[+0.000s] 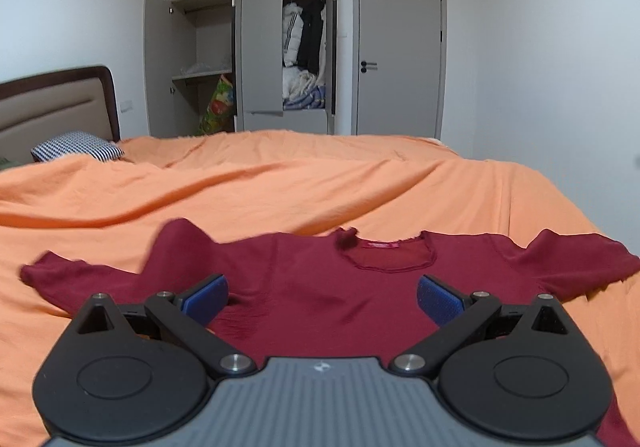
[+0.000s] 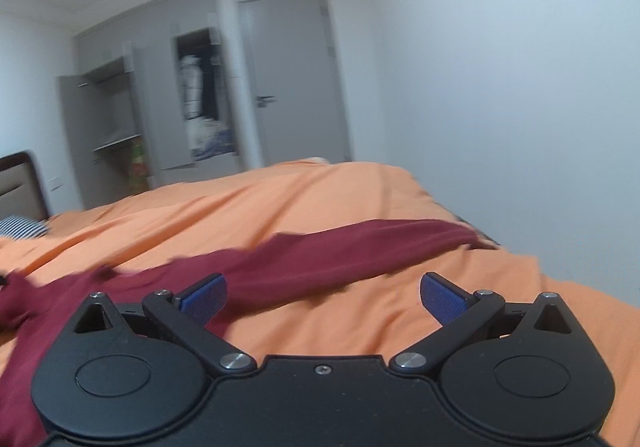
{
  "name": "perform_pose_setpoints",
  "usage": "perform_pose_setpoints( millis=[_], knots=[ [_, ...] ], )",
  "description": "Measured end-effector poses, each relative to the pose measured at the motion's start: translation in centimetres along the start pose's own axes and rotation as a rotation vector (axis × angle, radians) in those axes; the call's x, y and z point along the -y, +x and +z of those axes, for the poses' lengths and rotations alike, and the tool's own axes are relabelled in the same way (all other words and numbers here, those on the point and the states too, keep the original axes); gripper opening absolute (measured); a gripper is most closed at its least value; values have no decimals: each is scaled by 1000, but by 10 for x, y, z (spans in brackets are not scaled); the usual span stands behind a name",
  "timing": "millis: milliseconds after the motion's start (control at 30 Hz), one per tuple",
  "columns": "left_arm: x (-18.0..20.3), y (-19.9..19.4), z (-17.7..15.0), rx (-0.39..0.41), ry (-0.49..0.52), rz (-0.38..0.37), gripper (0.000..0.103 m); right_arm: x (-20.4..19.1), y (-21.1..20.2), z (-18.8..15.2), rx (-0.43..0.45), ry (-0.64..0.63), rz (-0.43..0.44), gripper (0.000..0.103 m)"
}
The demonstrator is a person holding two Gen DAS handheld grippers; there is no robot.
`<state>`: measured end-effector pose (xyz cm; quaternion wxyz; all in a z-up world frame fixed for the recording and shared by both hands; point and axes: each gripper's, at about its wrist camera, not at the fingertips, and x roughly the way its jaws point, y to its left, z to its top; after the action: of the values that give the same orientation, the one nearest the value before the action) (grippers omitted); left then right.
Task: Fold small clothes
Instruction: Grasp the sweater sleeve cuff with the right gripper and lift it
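Note:
A dark red T-shirt (image 1: 312, 287) lies spread on the orange bedsheet (image 1: 280, 183), neckline (image 1: 386, 253) away from me and both sleeves out to the sides. My left gripper (image 1: 322, 297) hovers open over the shirt's middle, its blue pads (image 1: 206, 297) wide apart with nothing between them. In the right wrist view the same T-shirt (image 2: 320, 255) runs across the sheet, one sleeve (image 2: 420, 233) reaching toward the bed's right edge. My right gripper (image 2: 324, 297) is open above the sheet just beside the shirt's right side, holding nothing.
A striped pillow (image 1: 76, 145) and a padded headboard (image 1: 52, 103) sit at the far left. Beyond the bed stand a grey wardrobe (image 1: 248, 47) with open doors and hanging clothes, and a shut grey door (image 1: 400, 51). A white wall (image 2: 520, 107) runs close along the bed's right side.

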<state>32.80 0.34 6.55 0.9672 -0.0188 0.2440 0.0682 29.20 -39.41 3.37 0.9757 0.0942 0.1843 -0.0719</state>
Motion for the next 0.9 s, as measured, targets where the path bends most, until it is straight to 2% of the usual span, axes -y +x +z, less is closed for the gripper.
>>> perform_pose_setpoints(
  millis=[167, 333, 567, 767, 867, 900],
  knots=[
    [27, 39, -7, -33, -26, 2, 103, 50, 66, 24, -65, 106, -18, 103],
    [47, 68, -18, -57, -29, 6, 103, 86, 132, 34, -138, 188, -24, 103],
    [59, 95, -30, -96, -18, -12, 103, 132, 202, 42, -195, 360, -138, 101],
    [63, 115, -28, -132, -20, -11, 103, 166, 240, 32, -234, 496, -212, 85],
    [63, 122, -25, -149, -13, 14, 103, 174, 252, 29, -227, 527, -244, 72],
    [63, 123, -23, -150, -9, 25, 103, 175, 254, 29, -220, 538, -258, 61]
  ],
)
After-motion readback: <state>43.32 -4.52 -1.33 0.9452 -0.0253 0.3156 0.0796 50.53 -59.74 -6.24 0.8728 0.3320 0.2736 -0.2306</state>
